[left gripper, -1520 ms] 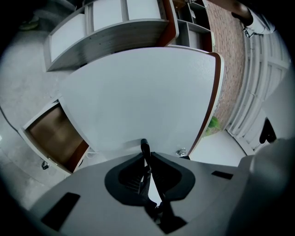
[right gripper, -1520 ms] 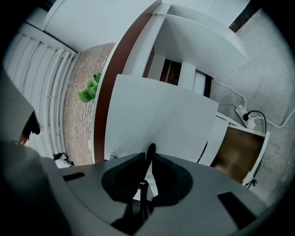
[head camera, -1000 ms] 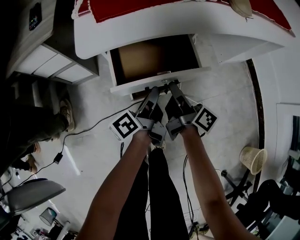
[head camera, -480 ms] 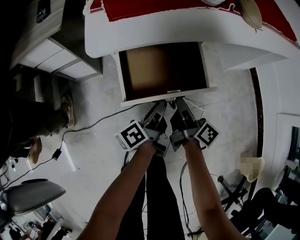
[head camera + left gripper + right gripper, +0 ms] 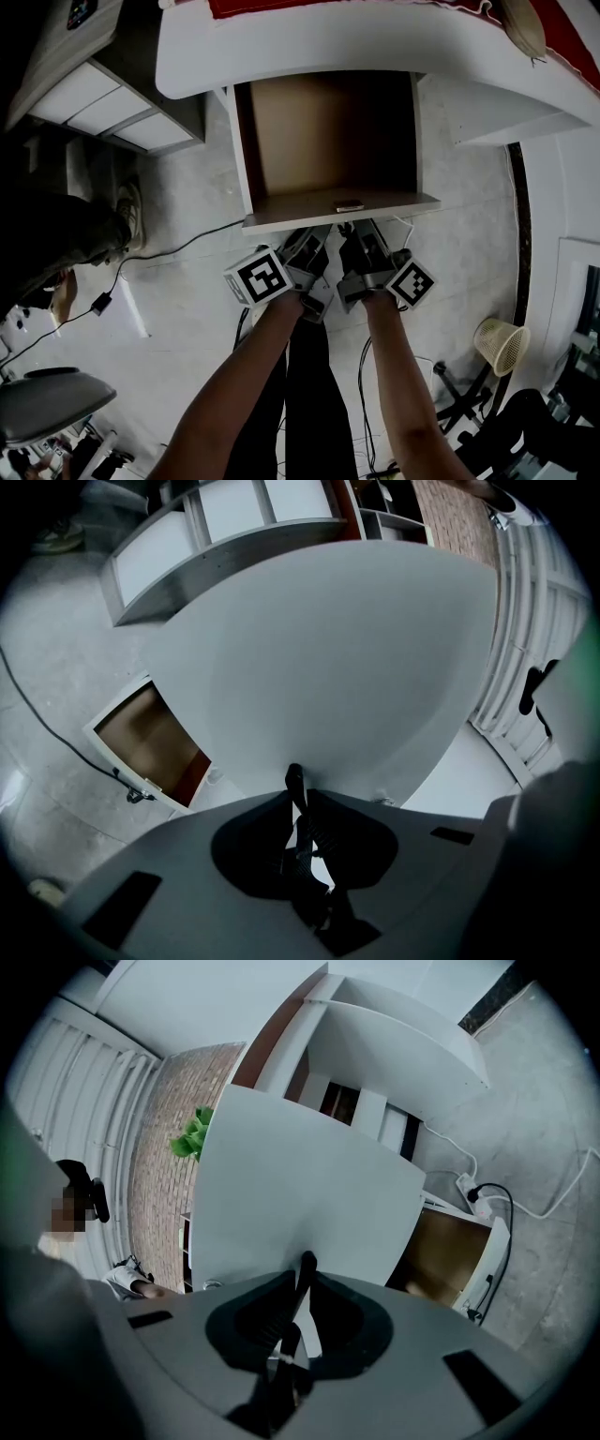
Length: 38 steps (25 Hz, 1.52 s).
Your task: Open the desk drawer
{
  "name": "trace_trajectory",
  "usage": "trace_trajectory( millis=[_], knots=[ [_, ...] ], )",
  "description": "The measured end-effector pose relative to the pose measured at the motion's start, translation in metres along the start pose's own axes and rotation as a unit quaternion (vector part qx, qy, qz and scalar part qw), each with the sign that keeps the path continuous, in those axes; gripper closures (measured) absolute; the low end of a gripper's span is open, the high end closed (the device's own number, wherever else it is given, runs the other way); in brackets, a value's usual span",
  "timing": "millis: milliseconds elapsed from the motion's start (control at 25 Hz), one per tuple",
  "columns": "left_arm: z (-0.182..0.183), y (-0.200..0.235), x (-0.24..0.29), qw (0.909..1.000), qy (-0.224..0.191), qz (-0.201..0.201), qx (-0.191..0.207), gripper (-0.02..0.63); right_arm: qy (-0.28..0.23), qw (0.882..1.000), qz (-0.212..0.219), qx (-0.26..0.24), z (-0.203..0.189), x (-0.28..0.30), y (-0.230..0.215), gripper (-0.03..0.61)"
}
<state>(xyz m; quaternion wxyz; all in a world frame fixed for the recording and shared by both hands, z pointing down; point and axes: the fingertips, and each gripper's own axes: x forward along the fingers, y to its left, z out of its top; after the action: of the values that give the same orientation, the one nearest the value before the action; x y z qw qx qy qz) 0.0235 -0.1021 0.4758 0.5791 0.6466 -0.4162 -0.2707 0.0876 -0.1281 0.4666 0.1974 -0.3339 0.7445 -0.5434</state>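
Left hand-held gripper (image 5: pixel 317 234): jaws nearly pressed together, pinching the thin lower edge of the drawer's front panel. The left gripper view shows only a narrow white sliver between them. Right hand-held gripper (image 5: pixel 362 231): same condition, pinching the same edge just beside the left unit. Both point roughly level, tips tucked under the panel's lip.

The gripped item is the white desk drawer with a brown inner floor (image 5: pixel 319 131). It stands extended from under the white bench with a rounded top (image 5: pixel 375 47), toward the person, with its front panel directly above the gripper tips.

Change: over the last second the drawer has travelled outward. At first only a shallow strip of brown floor showed. Now a deep stretch of floor is exposed, and both units have drawn back with the panel. Judgement: the opening stroke is largely complete, with little travel left before release. The end stop is not visible, so the pull should be eased.

Count:
- hand-held grippers: two, each carrying one black-and-white marker cube (image 5: pixel 256 277)
- open drawers: one, no contents visible
- small metal fitting (image 5: pixel 349 205) on the panel's top edge: one
- red cloth (image 5: pixel 281 7) on the bench: one
- black cable (image 5: pixel 178 246) running left across the floor: one
- woven wastebasket (image 5: pixel 502 342), well apart at right: one
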Motion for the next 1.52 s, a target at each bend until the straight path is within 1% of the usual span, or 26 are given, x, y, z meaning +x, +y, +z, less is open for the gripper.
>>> trace_trajectory(
  millis=[360, 520, 600, 720, 800, 1000, 1200, 1360, 1520],
  knots=[
    [-0.008, 0.022, 0.001, 1.0, 0.005, 0.004, 0.004, 0.565, -0.01, 1.0, 0.019, -0.002, -0.009, -0.003, -0.02, 0.522],
    [-0.009, 0.022, 0.002, 0.9997, 0.003, -0.011, 0.022, 0.564, -0.017, 0.999, 0.039, -0.016, -0.008, -0.003, -0.019, 0.522],
    [-0.007, 0.022, 0.003, 0.9994, 0.003, -0.014, 0.032, 0.563, -0.019, 0.999, 0.042, -0.02, -0.009, -0.002, -0.019, 0.522],
    [-0.006, 0.024, 0.004, 0.9994, 0.0, -0.012, 0.032, 0.563, -0.027, 0.999, 0.043, -0.004, -0.009, -0.001, -0.022, 0.522],
    [-0.008, 0.027, 0.005, 0.9996, 0.002, -0.008, 0.028, 0.563, -0.03, 0.999, 0.042, 0.001, -0.009, -0.001, -0.022, 0.522],
    [-0.011, 0.026, 0.004, 0.9994, 0.005, -0.005, 0.035, 0.561, -0.019, 0.999, 0.033, -0.02, -0.009, 0.0, -0.022, 0.52],
    [-0.031, 0.025, -0.001, 0.9982, 0.039, 0.008, 0.045, 0.561, -0.026, 0.999, 0.02, -0.021, -0.008, -0.003, -0.021, 0.514],
    [-0.051, 0.024, -0.012, 0.996, 0.064, 0.019, 0.059, 0.561, -0.022, 0.999, 0.001, -0.037, -0.012, -0.009, -0.022, 0.509],
    [-0.062, 0.021, -0.023, 0.9955, 0.069, 0.023, 0.061, 0.561, -0.018, 0.999, -0.012, -0.045, -0.017, -0.022, -0.02, 0.508]
  ],
)
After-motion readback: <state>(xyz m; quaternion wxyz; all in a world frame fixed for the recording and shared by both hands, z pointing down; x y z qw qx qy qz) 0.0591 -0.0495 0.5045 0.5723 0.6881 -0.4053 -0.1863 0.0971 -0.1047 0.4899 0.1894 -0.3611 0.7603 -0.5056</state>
